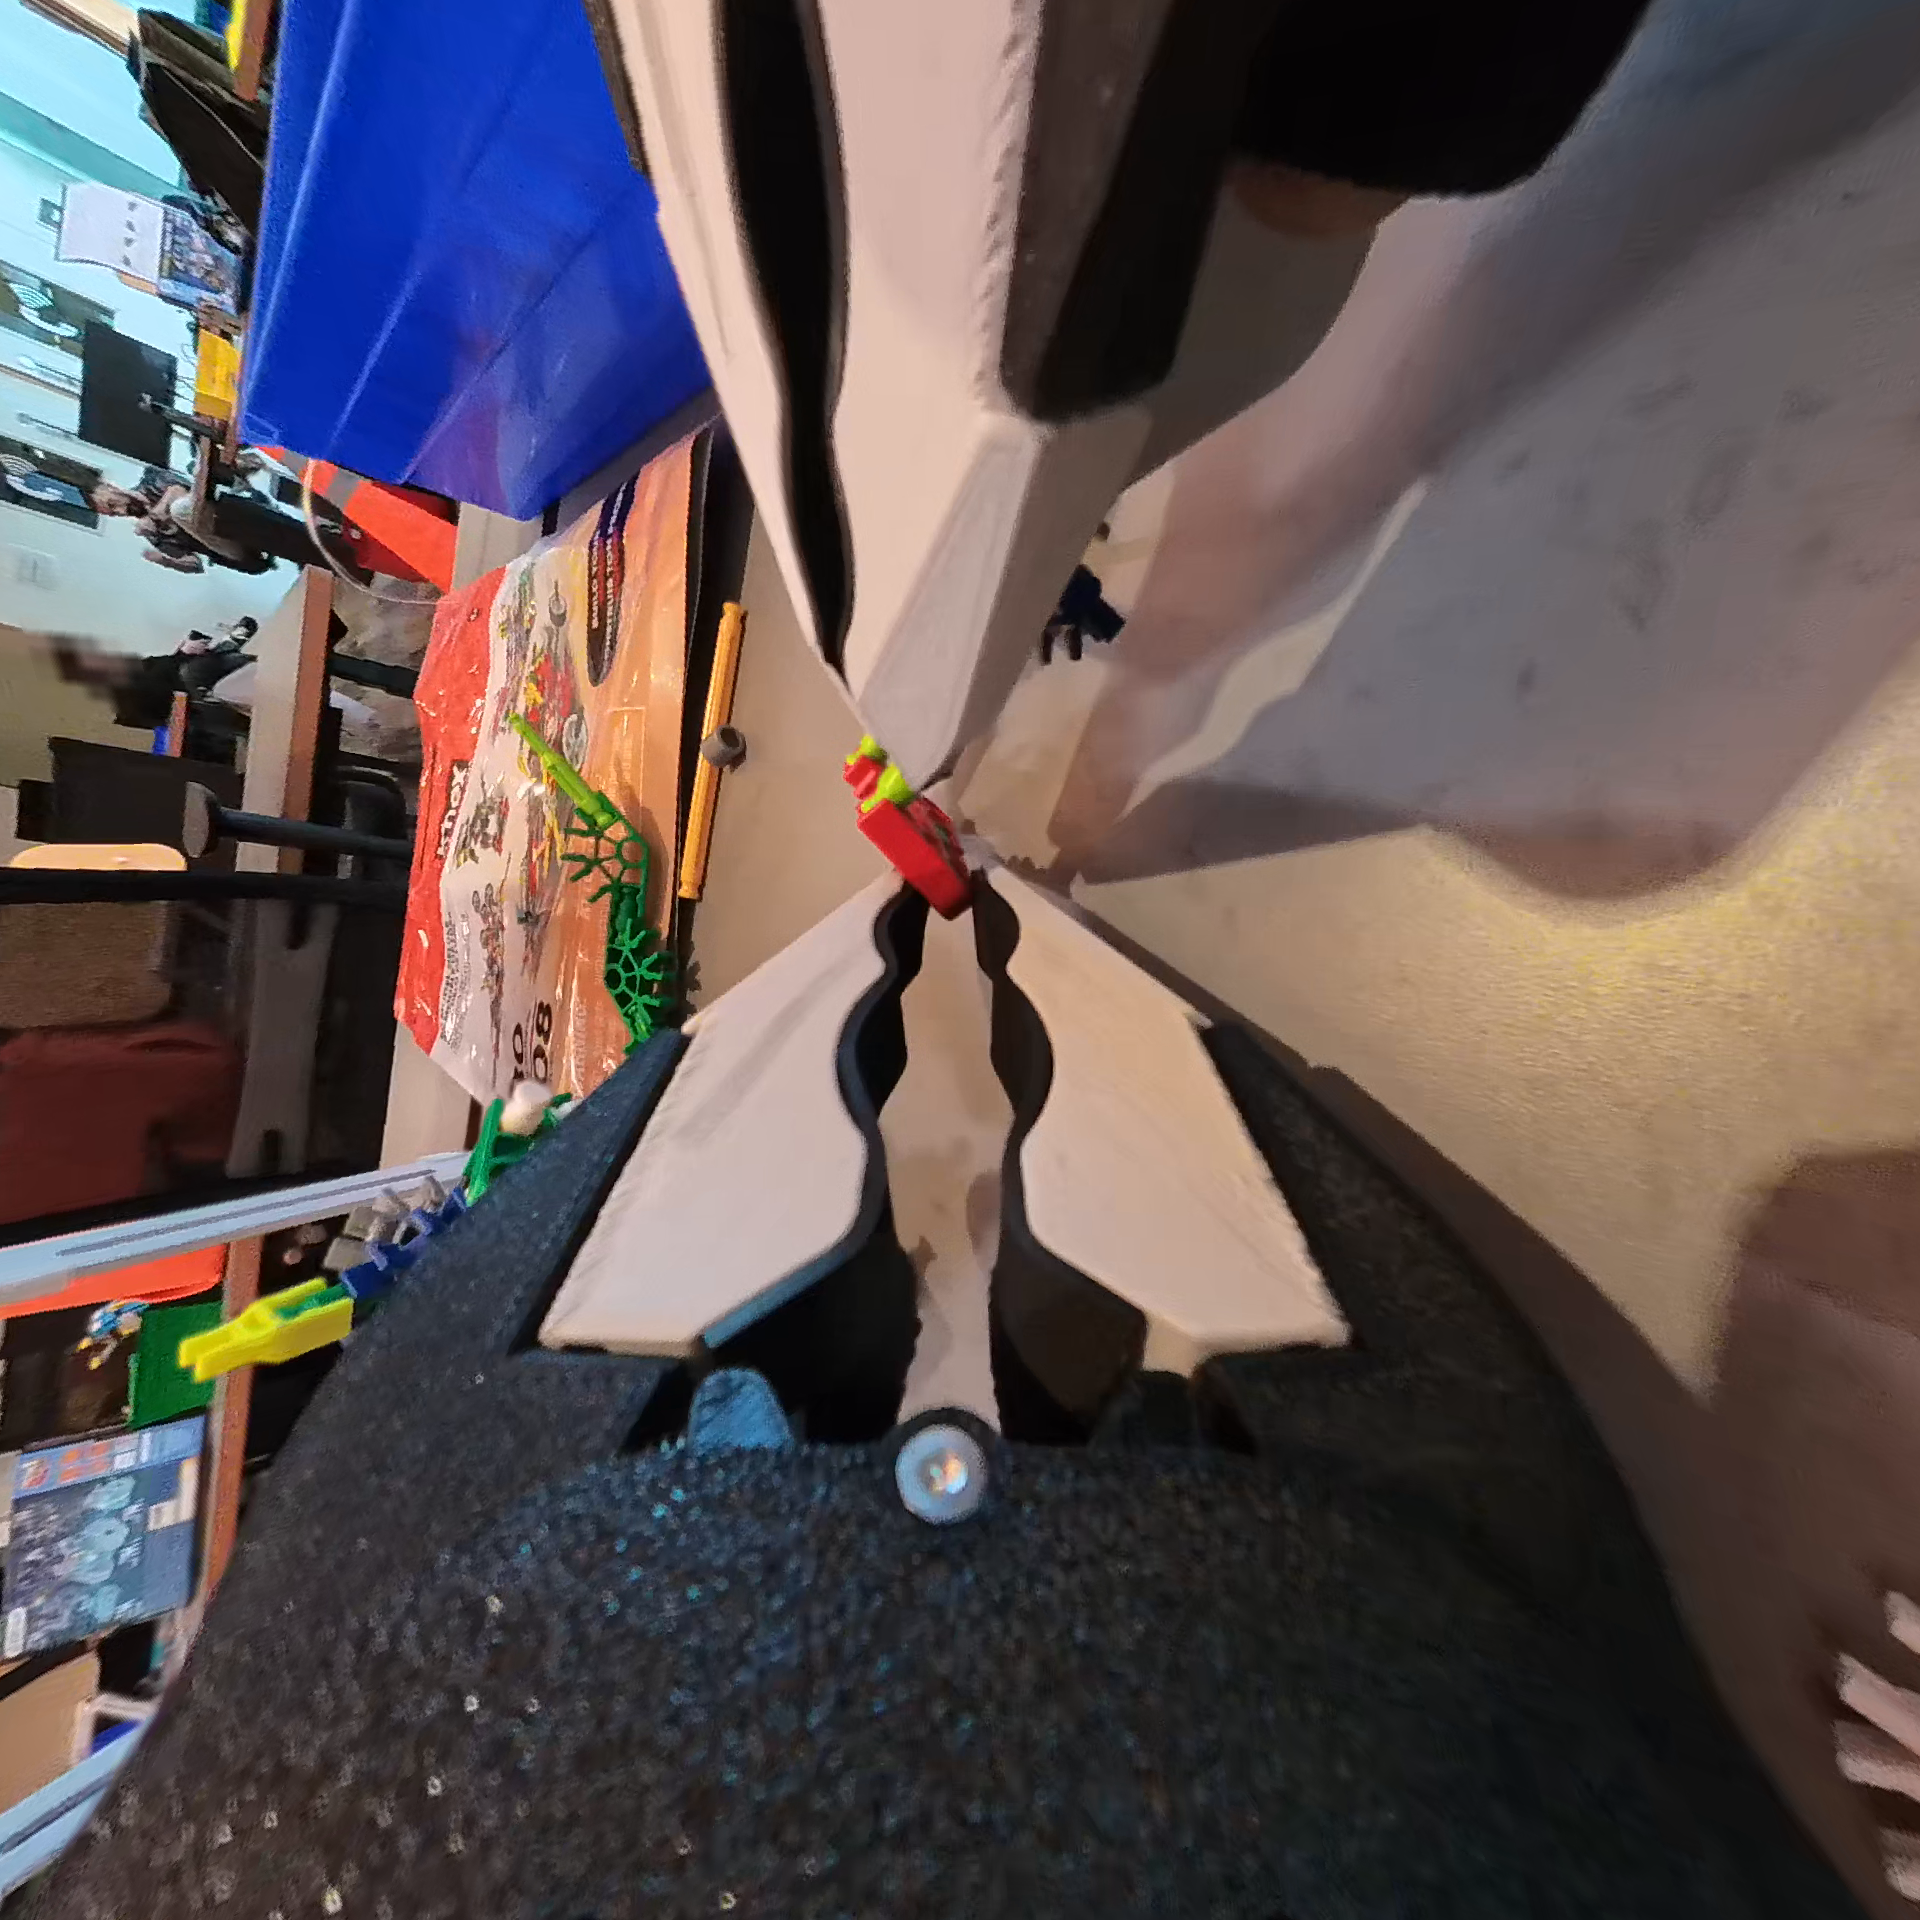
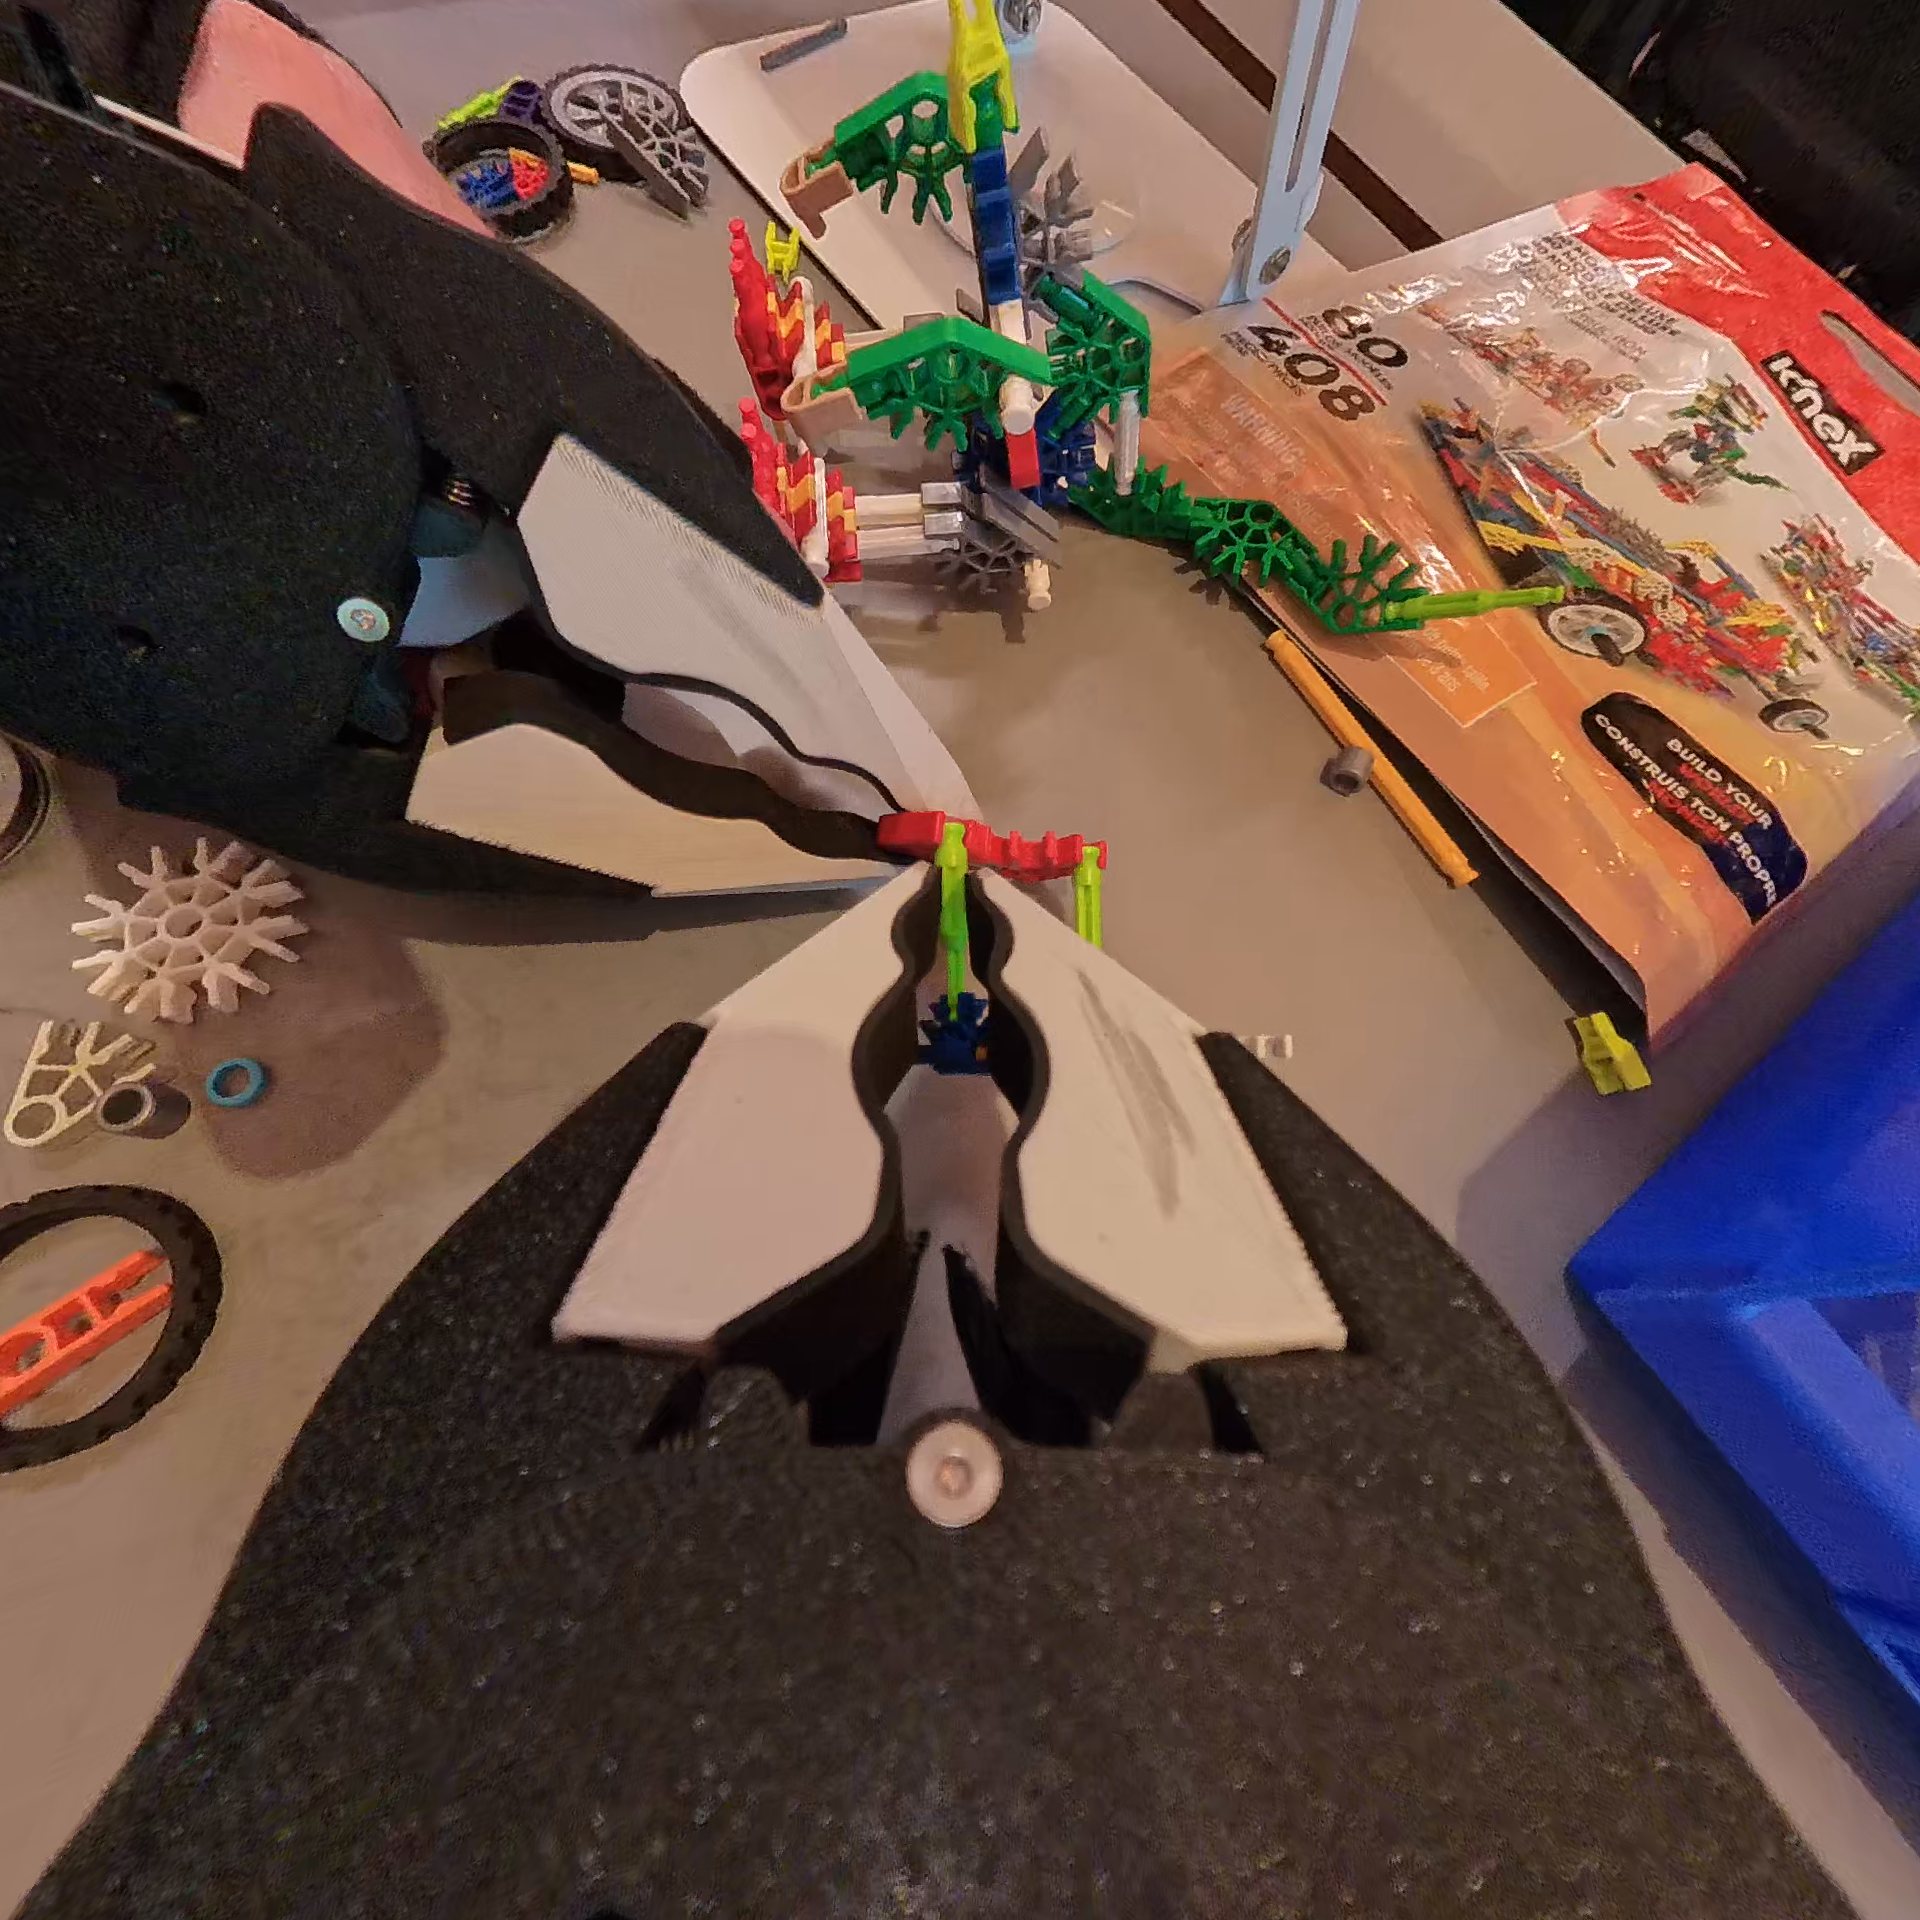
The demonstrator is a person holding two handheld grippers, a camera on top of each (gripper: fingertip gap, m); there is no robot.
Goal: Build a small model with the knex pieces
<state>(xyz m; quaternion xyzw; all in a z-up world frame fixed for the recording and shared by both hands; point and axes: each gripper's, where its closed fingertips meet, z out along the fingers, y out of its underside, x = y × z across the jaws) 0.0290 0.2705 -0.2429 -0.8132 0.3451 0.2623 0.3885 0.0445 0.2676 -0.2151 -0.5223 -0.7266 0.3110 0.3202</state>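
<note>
Both pairs of fingers meet on one small assembly: the left gripper [image 2: 883,831] pinches the end of a flat red toothed plastic connector [image 2: 992,844], while the right gripper [image 2: 954,883] is pressed together on a thin lime-green plastic rod [image 2: 952,935] that hangs from it, held clear above the grey surface [image 2: 1143,727]. A small blue connector [image 2: 951,1029] sits at the rod's lower end, between the right fingers. A second lime rod [image 2: 1087,891] hangs just right of the fingertips.

Judging by look, the piece is light, stiff and slightly slick; the snap joints could pop apart if twisted, so the flat red faces and the rod's shaft seem the safest holds.

Beyond the fingertips to the right lie a blue plastic bin [image 2: 1766,1299] and a printed red-and-orange toy bag [image 2: 1558,520]. Straight ahead stands a green, blue and red built model [image 2: 966,395]. A long yellow rod [image 2: 1371,764] lies along the bag's edge. Left of the fingers are a black tyre ring with an orange piece inside [image 2: 94,1320] and a white snowflake connector [image 2: 187,930]. Nothing touches the held assembly.
</note>
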